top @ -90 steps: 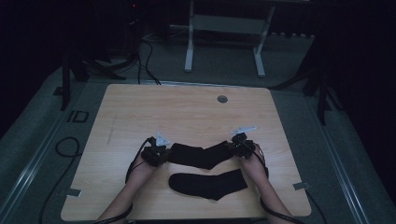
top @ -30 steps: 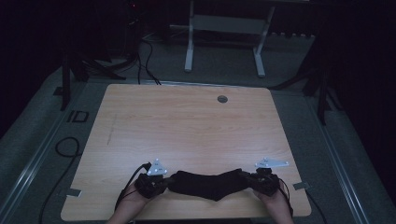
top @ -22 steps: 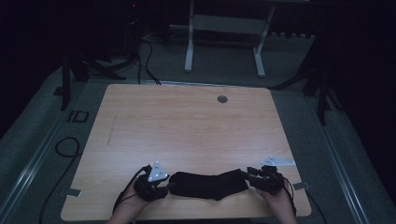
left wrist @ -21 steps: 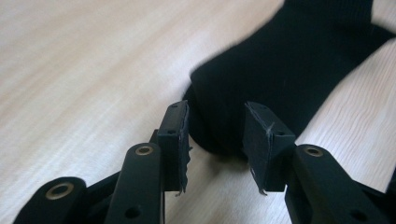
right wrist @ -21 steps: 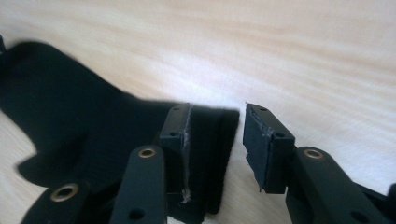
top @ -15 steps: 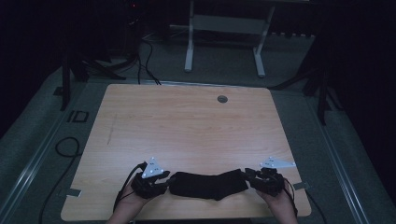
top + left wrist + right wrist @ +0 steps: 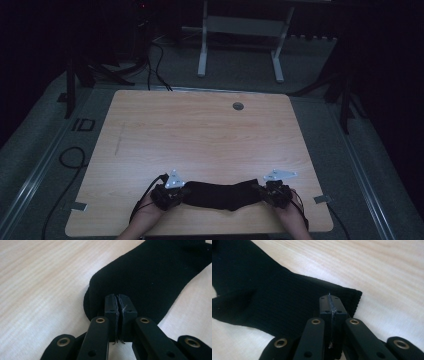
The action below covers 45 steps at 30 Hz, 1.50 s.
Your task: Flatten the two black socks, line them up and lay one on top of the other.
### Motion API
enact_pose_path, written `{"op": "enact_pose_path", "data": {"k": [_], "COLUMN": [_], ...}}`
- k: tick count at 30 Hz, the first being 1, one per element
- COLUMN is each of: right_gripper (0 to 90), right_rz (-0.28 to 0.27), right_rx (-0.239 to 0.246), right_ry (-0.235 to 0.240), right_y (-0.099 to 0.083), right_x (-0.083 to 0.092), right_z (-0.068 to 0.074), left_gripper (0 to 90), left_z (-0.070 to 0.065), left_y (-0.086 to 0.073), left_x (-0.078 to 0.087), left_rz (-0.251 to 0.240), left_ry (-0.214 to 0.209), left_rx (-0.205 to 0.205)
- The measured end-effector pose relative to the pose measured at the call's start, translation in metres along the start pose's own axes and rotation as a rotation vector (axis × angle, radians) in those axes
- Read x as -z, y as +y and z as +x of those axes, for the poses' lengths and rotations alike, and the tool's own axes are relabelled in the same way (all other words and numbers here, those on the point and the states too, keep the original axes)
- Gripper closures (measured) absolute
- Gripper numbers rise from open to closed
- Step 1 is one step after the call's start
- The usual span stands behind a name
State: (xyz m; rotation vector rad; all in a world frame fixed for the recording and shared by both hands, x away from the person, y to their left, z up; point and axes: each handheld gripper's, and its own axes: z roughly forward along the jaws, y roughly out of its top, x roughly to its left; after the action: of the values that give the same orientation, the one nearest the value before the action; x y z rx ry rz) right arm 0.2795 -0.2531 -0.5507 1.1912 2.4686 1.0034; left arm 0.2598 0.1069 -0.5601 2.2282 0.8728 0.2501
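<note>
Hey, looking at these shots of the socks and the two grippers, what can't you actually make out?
- High view: the black socks read as one dark shape; whether two lie stacked is lost in the dim light.
- Left gripper view: the shut left gripper covers the toe edge, so pinched cloth is hidden.
- Right gripper view: the shut right gripper hides the cuff the same way.
- High view: the forearms are cut off by the bottom edge.
</note>
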Motion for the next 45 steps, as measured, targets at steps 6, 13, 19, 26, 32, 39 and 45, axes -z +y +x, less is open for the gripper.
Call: {"op": "enact_pose_path", "data": {"k": [6,13,19,26,32,39,45], "right_gripper": [89.3,88.6,83.8,50.6,29.8,14.0,10.6], "right_rz": [-0.001,-0.028,-0.045,-0.112,-0.164,-0.155,-0.206], "right_rx": [0.019,0.012,-0.007,-0.014,-0.022,-0.045,-0.071], "right_ry": [-0.016,-0.042,-0.014,0.0,-0.039,-0.064,-0.106], "right_y": [0.019,0.039,0.048,0.047,0.034,0.008,-0.013], "right_x": [-0.017,-0.036,-0.044,-0.025,-0.004,0.01,0.021], "right_z": [-0.01,-0.027,-0.038,-0.033,-0.043,-0.058,-0.069], "left_gripper": [86.4,86.3,83.6,46.0,21.6,7.9,6.4], "left_z": [0.017,0.039,0.047,0.034,0.032,0.037,0.047], "left_y": [0.012,0.021,0.026,0.031,0.02,-0.001,-0.02], "left_x": [-0.008,-0.02,-0.023,-0.006,0.002,0.012,0.029], "left_rz": [0.003,-0.036,-0.047,-0.117,-0.149,-0.191,-0.217], "left_ry": [0.029,0.039,0.041,-0.011,-0.021,0.033,0.087], "left_rx": [0.01,0.017,0.019,0.011,0.029,0.046,0.085]}}
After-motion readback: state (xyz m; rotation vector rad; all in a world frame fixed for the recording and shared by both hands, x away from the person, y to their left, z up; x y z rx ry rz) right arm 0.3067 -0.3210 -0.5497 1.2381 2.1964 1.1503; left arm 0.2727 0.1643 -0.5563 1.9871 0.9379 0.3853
